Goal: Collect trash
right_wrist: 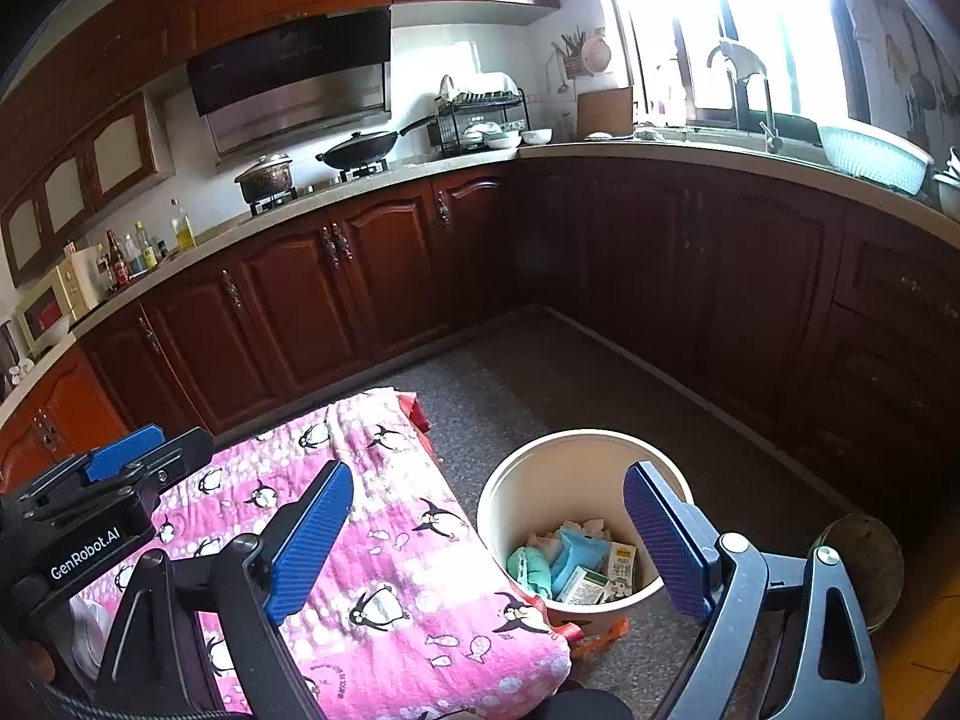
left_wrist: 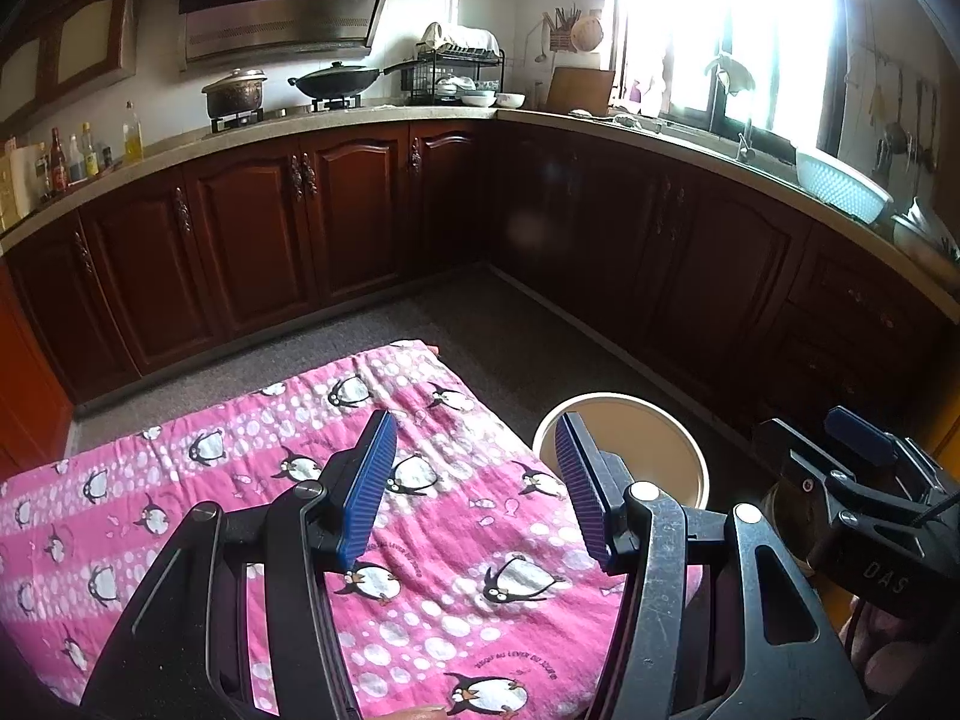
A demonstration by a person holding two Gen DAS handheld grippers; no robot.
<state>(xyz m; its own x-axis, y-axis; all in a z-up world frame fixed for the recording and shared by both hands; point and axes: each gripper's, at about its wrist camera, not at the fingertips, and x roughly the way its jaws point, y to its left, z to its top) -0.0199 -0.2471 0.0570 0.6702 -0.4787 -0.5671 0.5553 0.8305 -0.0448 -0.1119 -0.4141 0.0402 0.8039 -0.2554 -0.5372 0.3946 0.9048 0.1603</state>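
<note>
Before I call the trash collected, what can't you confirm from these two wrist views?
- Bin bottom: right wrist view shows only the top layer of cartons and wrappers.
- Bin contents in the left wrist view: hidden by the left gripper.
- Near edge of the penguin cloth: covered by both grippers' frames.
- Floor behind the bin: hidden.

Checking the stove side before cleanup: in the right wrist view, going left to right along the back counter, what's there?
Oil bottle → lidded pot → wok → dish rack → white bowl → faucet → white basket.
</note>
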